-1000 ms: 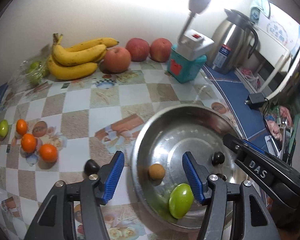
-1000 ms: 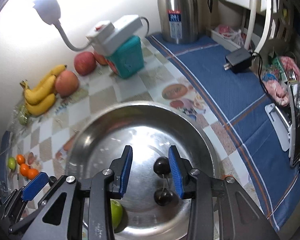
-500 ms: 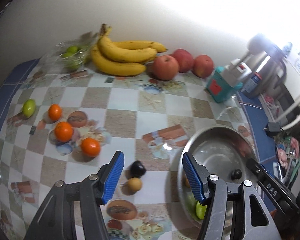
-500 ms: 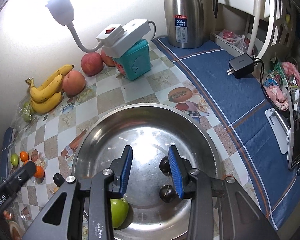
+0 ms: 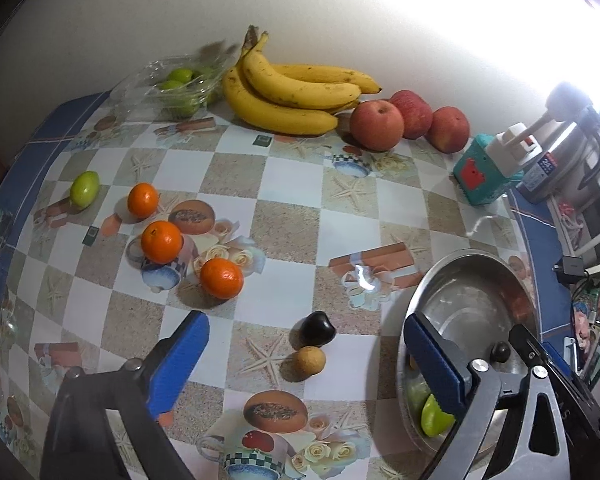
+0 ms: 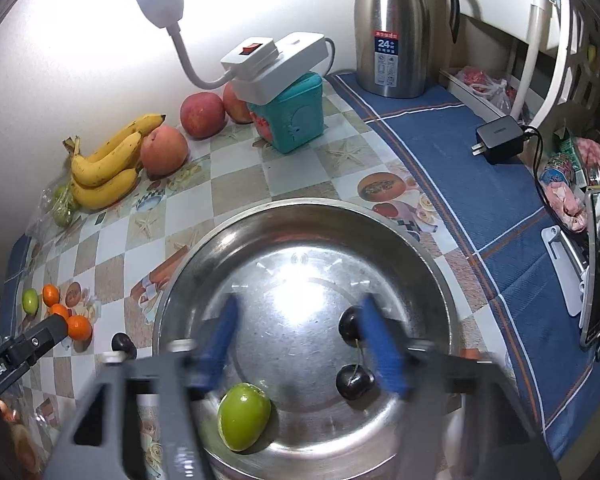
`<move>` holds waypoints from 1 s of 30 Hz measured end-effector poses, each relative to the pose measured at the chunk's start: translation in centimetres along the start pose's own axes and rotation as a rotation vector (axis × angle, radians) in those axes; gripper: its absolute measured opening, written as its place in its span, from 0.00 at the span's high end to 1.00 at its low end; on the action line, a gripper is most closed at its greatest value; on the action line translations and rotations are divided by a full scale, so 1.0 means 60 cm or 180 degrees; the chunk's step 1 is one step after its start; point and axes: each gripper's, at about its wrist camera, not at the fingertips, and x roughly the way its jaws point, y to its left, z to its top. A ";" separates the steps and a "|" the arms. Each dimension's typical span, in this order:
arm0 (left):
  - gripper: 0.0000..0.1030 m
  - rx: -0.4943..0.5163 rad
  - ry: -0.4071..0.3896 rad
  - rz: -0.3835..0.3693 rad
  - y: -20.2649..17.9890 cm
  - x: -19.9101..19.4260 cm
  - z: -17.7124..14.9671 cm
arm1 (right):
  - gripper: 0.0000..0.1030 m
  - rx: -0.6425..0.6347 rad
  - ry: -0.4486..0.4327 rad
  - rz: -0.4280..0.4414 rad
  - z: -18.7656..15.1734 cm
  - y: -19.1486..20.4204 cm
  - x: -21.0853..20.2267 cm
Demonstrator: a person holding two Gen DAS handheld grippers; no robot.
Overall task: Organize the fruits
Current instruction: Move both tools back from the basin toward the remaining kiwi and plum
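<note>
My left gripper [image 5: 306, 354] hangs over the checkered tablecloth, its jaws opening wide. Between its blue pads [image 5: 180, 360] a dark cherry [image 5: 318, 328] and a small brown round fruit [image 5: 309, 360] lie on the cloth, untouched. My right gripper [image 6: 300, 344] hovers over the steel bowl [image 6: 300, 204], blurred, jaws opening, with nothing pressed between them. In the bowl lie two dark cherries [image 6: 350, 326] [image 6: 355, 382] and a green fruit [image 6: 244, 416]. Three oranges [image 5: 161, 241] and a loose green fruit [image 5: 85, 189] sit to the left.
Bananas [image 5: 296, 96], three apples [image 5: 376, 124] and a clear bag of green fruits [image 5: 176, 88] line the wall. A teal box with a power strip and lamp [image 6: 288, 120], a steel jug [image 6: 400, 28] and a charger [image 6: 500, 138] stand beyond the bowl.
The left gripper swung left from over the bowl to the cherry and brown fruit on the cloth, and its jaws spread wide. The right gripper's jaws opened over the bowl.
</note>
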 end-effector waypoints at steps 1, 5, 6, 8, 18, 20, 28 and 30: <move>0.03 -0.0003 0.0008 0.0023 0.001 0.002 -0.001 | 0.28 -0.0023 0.0004 0.0005 0.000 0.002 0.001; 0.00 -0.0026 0.0056 0.0130 0.008 0.010 -0.002 | 0.26 -0.0118 0.0025 0.0015 -0.003 0.011 0.005; 0.00 -0.0043 0.0070 0.0139 0.011 0.012 -0.002 | 0.25 -0.0132 0.0034 0.0012 -0.004 0.013 0.006; 0.00 -0.0067 0.0083 0.0152 0.014 0.014 -0.003 | 0.25 -0.0167 0.0063 -0.0002 -0.006 0.016 0.011; 0.00 -0.0111 0.0122 0.0269 0.022 0.026 -0.006 | 0.24 -0.0239 0.0155 -0.0032 -0.012 0.021 0.024; 0.00 -0.0110 0.0099 0.0308 0.024 0.026 -0.006 | 0.24 -0.0251 0.0162 -0.0039 -0.013 0.022 0.025; 0.00 -0.0089 0.0137 0.0436 0.030 0.035 -0.010 | 0.03 -0.0316 0.0163 -0.0063 -0.018 0.028 0.030; 0.00 -0.0061 0.0146 0.0448 0.028 0.037 -0.011 | 0.03 -0.0321 0.0195 -0.0067 -0.019 0.028 0.034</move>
